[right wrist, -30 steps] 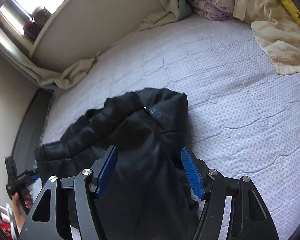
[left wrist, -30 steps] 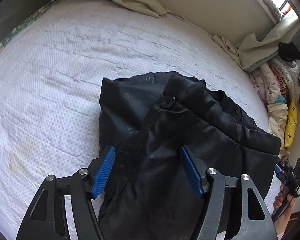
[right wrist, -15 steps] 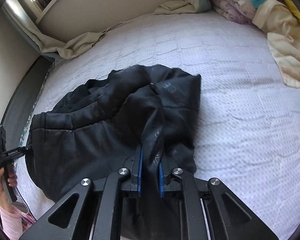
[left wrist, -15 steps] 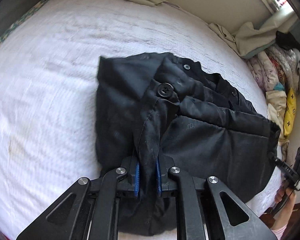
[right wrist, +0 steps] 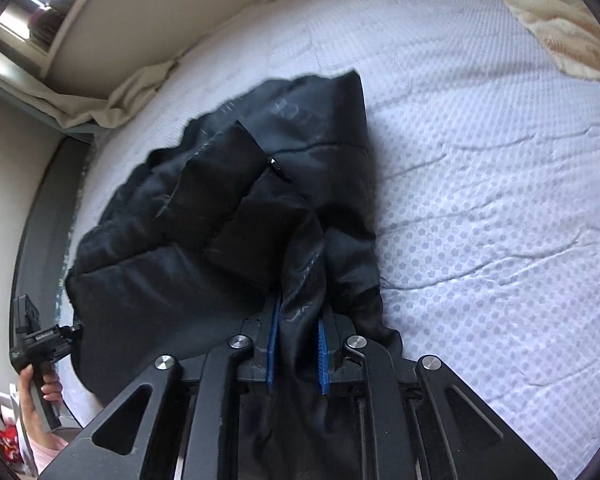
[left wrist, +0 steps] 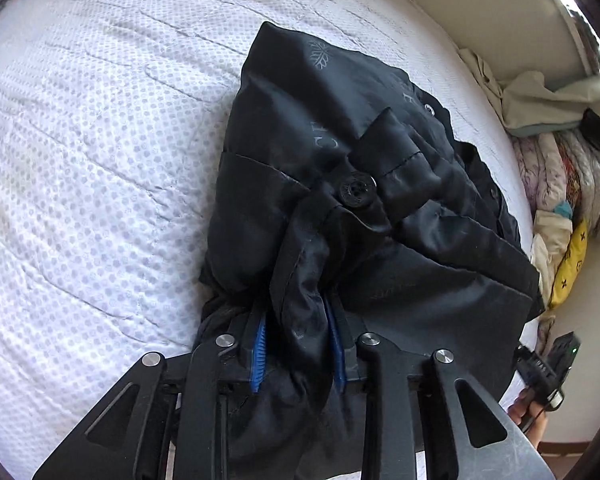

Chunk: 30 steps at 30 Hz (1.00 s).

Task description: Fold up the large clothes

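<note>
A black padded jacket lies bunched on the white quilted mattress; it also shows in the right wrist view. My left gripper is shut on a bunched fold of the jacket's near edge, blue pads pressed to both sides. My right gripper is shut on another fold of the jacket's near edge. A round black button shows on top. The right gripper appears at the left view's lower right, and the left gripper at the right view's lower left.
A pile of folded clothes and bedding sits at the mattress's right side. Beige crumpled sheets lie along the wall at the far edge. A cream towel lies at the right view's upper right. The dark bed frame borders the mattress.
A second ago both grippers were open around the jacket's edge; they shut on it half a second ago. Since then the jacket has bunched up and shifted further onto the bed.
</note>
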Available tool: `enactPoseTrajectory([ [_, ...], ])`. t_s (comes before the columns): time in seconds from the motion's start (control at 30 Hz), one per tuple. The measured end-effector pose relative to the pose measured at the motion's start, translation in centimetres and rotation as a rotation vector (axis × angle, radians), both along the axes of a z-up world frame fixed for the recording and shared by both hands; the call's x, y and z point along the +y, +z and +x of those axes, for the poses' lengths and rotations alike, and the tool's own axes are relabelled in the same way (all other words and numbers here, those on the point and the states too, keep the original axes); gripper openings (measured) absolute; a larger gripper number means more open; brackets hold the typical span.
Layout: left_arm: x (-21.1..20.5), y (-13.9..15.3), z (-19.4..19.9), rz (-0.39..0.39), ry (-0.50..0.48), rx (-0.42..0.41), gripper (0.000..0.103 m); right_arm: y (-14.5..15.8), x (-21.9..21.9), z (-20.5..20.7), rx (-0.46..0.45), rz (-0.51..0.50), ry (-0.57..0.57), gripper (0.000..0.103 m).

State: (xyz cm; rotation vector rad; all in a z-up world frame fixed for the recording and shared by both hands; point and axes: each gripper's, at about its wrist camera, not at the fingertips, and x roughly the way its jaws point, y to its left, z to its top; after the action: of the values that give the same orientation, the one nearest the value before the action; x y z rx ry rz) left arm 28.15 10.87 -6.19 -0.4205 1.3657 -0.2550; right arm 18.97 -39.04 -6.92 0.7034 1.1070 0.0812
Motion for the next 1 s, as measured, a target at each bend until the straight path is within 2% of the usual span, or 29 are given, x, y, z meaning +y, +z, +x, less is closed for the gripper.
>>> enactPoseTrajectory([
  [0.07, -0.3, 0.5, 0.1, 0.000, 0.005, 0.001, 0.036, 0.3, 0.2, 0.0, 0.003, 0.000, -0.006, 0.013],
  [0.13, 0.3, 1.9, -0.3, 0.027, 0.026, -0.018, 0.048, 1.0, 0.2, -0.3, 0.002, 0.007, -0.001, 0.023],
  [0.17, 0.5, 2.9, -0.5, 0.060, 0.035, -0.046, 0.059, 1.2, 0.1, -0.4, -0.001, 0.016, -0.002, 0.037],
  [0.2, 0.8, 4.0, -0.7, 0.092, 0.043, -0.085, 0.063, 1.8, 0.1, -0.6, -0.008, 0.028, -0.006, 0.052],
  [0.27, 0.9, 6.2, -1.1, 0.143, 0.058, -0.169, 0.063, 3.1, 0.0, -1.2, -0.022, -0.014, -0.022, 0.061],
  [0.37, 0.3, 9.2, -1.7, 0.154, 0.061, -0.323, 0.063, 5.9, 0.3, -1.9, -0.072, -0.219, -0.055, 0.061],
  [0.47, -1.8, 10.3, -2.1, 0.103, -0.005, -0.400, 0.063, 8.9, 1.2, -2.2, -0.181, -0.374, -0.086, 0.061],
  [0.53, -4.3, 10.2, -2.2, 0.087, -0.070, -0.423, 0.063, 10.5, 2.6, -2.1, -0.267, -0.398, -0.057, 0.057],
  [0.63, -7.4, 9.5, -1.7, 0.142, -0.132, -0.451, 0.063, 11.1, 4.9, -1.5, -0.321, -0.399, 0.018, 0.052],
  [0.7, -9.0, 8.8, -0.9, 0.189, -0.154, -0.457, 0.063, 10.6, 6.3, -0.6, -0.315, -0.400, 0.065, 0.049],
  [0.77, -9.8, 7.3, -0.1, 0.256, -0.149, -0.423, 0.063, 9.7, 6.9, 0.0, -0.289, -0.405, 0.078, 0.047],
  [0.83, -9.7, 5.3, 0.8, 0.287, -0.138, -0.374, 0.062, 8.7, 7.2, 1.0, -0.251, -0.415, 0.072, 0.046],
  [0.9, -9.2, 4.1, 1.1, 0.293, -0.127, -0.339, 0.059, 7.2, 7.0, 1.5, -0.210, -0.434, 0.070, 0.038],
  [1.0, -9.3, 3.2, 1.0, 0.323, -0.138, -0.341, 0.059, 5.0, 6.9, 2.9, -0.159, -0.448, 0.084, 0.028],
])
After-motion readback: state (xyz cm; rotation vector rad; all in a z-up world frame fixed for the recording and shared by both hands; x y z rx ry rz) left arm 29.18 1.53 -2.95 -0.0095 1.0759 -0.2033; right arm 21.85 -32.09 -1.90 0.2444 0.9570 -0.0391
